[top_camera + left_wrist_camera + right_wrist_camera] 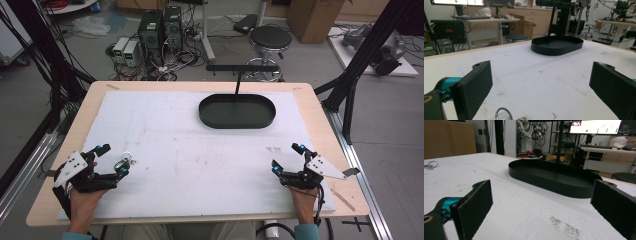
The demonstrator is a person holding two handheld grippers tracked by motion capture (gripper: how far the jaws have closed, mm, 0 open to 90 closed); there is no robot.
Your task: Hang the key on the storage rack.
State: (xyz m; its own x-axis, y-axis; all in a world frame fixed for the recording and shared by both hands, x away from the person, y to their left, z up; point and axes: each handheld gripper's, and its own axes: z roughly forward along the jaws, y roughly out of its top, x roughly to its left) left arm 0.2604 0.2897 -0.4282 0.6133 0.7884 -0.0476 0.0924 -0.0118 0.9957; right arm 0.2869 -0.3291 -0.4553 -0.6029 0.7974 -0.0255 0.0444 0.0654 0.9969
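Note:
A small metal key ring (128, 159) lies on the white mat (165, 140), right beside the inner fingertip of my left gripper (114, 160), which is open. In the left gripper view the key ring (504, 114) sits low between the wide-apart jaws of the left gripper (541, 75). A black oval tray (236, 111) rests empty at the far centre-right of the mat. My right gripper (287, 158) is open near the front right, holding nothing. From the right gripper (541, 195) the tray (554, 178) lies ahead and the key ring (431, 164) is far to the left.
A thin black post with a crossbar (239, 80) rises from the tray's far side. The wooden table (320, 130) frames the mat. Black frame legs (360, 65) stand at the right, and a stool (270, 37) and computers (160, 27) are on the floor beyond.

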